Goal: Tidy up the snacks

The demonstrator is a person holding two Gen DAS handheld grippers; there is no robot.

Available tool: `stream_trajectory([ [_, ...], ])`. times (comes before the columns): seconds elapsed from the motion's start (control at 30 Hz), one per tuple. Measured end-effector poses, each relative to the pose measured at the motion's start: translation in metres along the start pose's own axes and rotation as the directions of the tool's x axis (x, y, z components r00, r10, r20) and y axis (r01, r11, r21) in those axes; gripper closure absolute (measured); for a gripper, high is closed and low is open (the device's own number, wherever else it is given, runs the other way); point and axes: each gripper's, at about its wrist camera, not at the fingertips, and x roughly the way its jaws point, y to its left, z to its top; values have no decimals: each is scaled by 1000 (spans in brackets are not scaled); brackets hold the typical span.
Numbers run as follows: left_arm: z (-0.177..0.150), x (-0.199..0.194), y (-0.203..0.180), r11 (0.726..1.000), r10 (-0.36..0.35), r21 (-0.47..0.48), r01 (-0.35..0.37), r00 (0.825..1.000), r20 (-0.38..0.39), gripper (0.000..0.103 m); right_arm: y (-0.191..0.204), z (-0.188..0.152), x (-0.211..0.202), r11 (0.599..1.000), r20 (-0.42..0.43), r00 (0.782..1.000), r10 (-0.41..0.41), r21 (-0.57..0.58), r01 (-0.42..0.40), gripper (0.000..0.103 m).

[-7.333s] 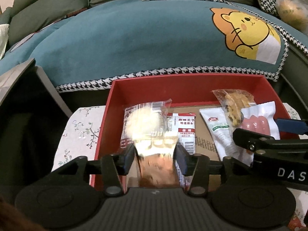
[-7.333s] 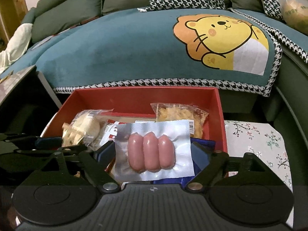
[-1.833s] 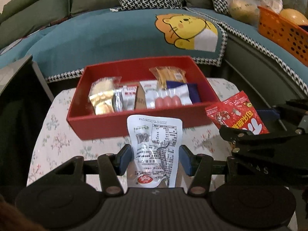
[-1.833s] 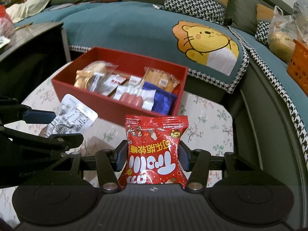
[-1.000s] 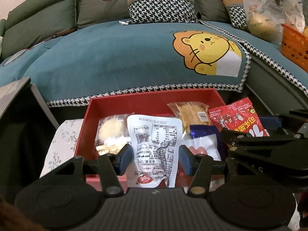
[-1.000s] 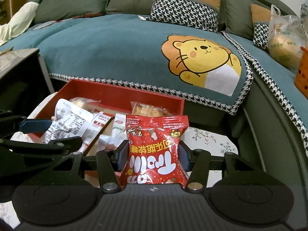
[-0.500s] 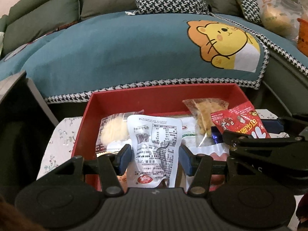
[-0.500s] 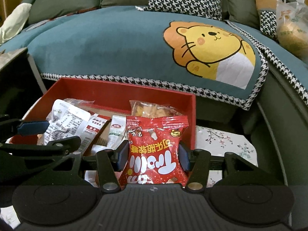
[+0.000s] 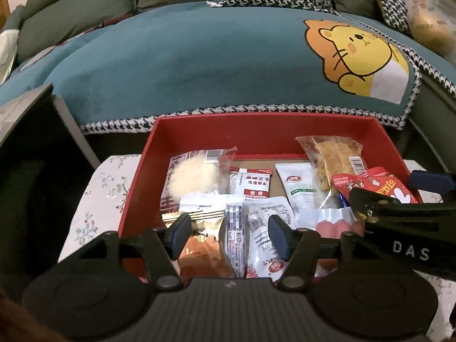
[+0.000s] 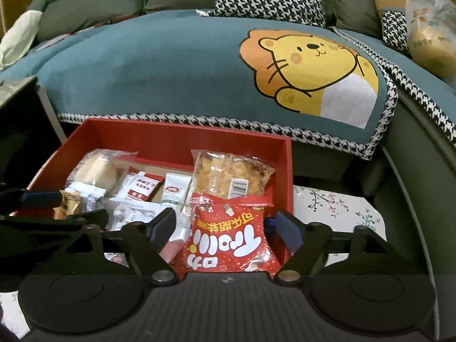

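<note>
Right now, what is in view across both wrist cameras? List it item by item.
red box: 1, red, on the floral cloth before the sofa
red snack bag: 1, red with white letters, in the box's right end, between the right gripper's open jaws
silver-white pouch: 1, in the box, near front, between the left gripper's open jaws
sausage pack: 1, pink in clear wrap, in the box
other packets: several, in the box
lion blanket: 1, teal, on the sofa
left gripper: 1, black, jaws just opened
right gripper: 1, black, jaws just opened
</note>
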Motion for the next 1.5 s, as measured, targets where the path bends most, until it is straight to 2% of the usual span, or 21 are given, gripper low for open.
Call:
stream_trajectory([
  [0.37,-1,-25,7,999,-11,-40,12,1000,22,3,-2,5,-23,1000,23,1000,1,12,-1,16],
  [0.8,-24,-79,7,999,44,-21,-42,994,103,0,6,-2,-78,1000,68,998,-4,-12,5,15],
  [1.2,-62,-133,17,995,19,-97,-2,985,170,0,0,-47,-137,999,80,996,-29,17,28,13],
  [1.3,-75,-144,14,995,51,-88,-35,982,185,0,1,-59,-149,999,74,997,-24,31,22,12],
  [1.5,-105,-168,10,998,42,-56,-32,981,190,0,2,-84,-168,998,61,998,-20,62,17,10],
])
